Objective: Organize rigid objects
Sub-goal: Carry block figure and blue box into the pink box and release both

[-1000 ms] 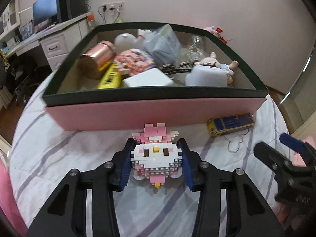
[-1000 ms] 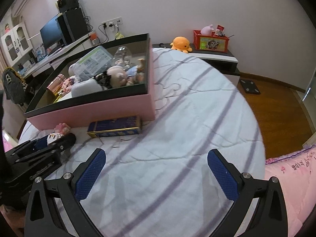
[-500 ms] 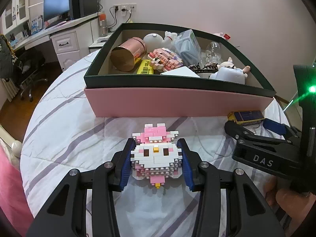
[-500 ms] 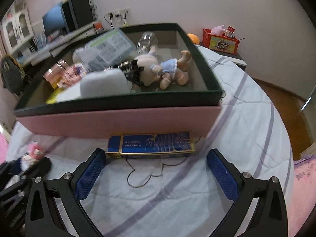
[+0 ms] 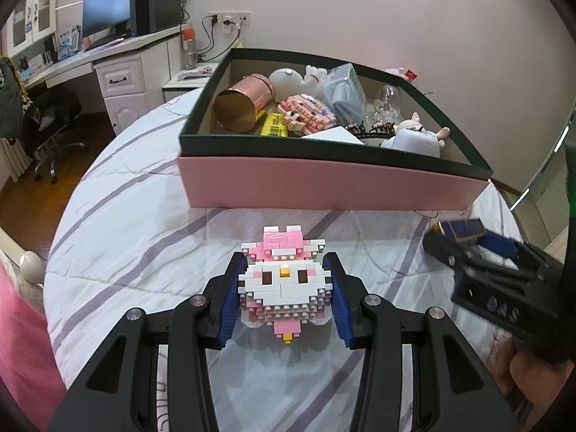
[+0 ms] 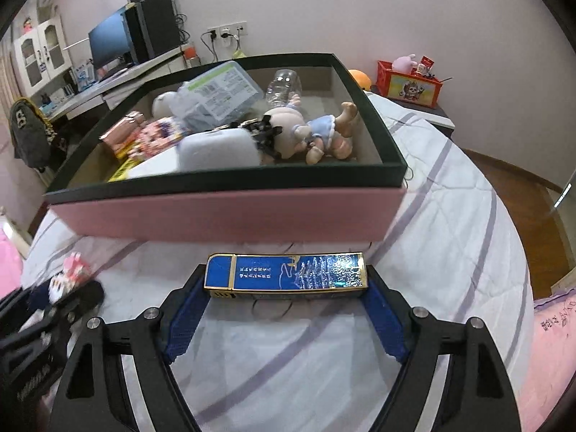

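A pink and white brick-built cat figure [image 5: 284, 284] is gripped at both sides by my left gripper [image 5: 284, 262], just above the striped bedspread [image 5: 144, 244]. A flat blue and gold box [image 6: 286, 275] lies on the bedspread in front of the pink storage box [image 6: 230, 216]. My right gripper [image 6: 286, 280] straddles the blue box lengthwise. Its jaws are closing and the pads meet the box's two short ends. In the left wrist view the right gripper [image 5: 468, 248] shows at the right edge, over the blue box [image 5: 464, 228].
The pink storage box with a dark green rim [image 5: 324, 151] holds a copper tin [image 5: 244, 106], a doll [image 6: 309, 129], a clear bottle [image 6: 284, 86], a plastic bag and several other toys. A desk with a monitor [image 5: 108, 14] stands far left. A red box [image 6: 410, 84] sits on a side table.
My right gripper has moved in over the blue box and narrowed its jaws onto the box's ends. My left gripper keeps its hold on the figure and has shifted slightly to the right.
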Action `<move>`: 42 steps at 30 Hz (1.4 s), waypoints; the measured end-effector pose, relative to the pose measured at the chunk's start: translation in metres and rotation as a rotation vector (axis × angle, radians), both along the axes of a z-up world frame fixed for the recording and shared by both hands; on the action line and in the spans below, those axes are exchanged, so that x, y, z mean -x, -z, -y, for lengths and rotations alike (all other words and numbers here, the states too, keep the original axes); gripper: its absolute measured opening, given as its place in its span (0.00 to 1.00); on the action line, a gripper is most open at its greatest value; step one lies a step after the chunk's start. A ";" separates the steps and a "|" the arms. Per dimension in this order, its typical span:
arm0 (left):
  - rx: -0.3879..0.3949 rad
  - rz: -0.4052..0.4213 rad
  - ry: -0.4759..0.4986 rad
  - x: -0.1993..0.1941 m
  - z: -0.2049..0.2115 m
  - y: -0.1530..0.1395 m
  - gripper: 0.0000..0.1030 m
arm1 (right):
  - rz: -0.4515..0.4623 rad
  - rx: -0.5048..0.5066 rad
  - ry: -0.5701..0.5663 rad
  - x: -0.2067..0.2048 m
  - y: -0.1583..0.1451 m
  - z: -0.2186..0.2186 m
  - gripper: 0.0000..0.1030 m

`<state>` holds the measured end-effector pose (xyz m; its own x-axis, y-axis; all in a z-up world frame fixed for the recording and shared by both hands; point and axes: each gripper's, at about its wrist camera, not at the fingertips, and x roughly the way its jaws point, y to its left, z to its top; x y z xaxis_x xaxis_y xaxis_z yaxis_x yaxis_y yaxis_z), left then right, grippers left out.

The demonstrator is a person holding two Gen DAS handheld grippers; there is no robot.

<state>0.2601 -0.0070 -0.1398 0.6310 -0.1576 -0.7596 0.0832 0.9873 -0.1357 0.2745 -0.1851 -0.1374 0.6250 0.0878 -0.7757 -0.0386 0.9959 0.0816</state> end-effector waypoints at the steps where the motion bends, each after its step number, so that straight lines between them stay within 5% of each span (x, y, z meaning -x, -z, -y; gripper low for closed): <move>1: 0.004 0.005 -0.001 0.002 -0.002 -0.002 0.43 | 0.000 -0.007 -0.005 0.005 -0.001 -0.001 0.80; 15: 0.017 0.111 0.008 0.018 -0.017 -0.051 0.43 | 0.071 -0.039 -0.056 0.028 -0.043 -0.006 0.80; 26: 0.012 0.229 0.001 -0.028 -0.021 -0.106 0.43 | 0.204 -0.004 -0.077 -0.006 -0.100 -0.002 0.80; 34: 0.007 0.226 0.011 -0.074 -0.005 -0.106 0.43 | 0.208 -0.002 -0.079 -0.060 -0.104 0.002 0.80; 42: 0.026 0.131 0.027 -0.123 0.012 -0.069 0.43 | 0.143 0.005 -0.072 -0.109 -0.075 0.005 0.80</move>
<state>0.3832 -0.0193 -0.0703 0.7195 -0.1940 -0.6668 0.1280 0.9808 -0.1473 0.3835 -0.1903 -0.0624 0.7213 0.1327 -0.6798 -0.1211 0.9905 0.0648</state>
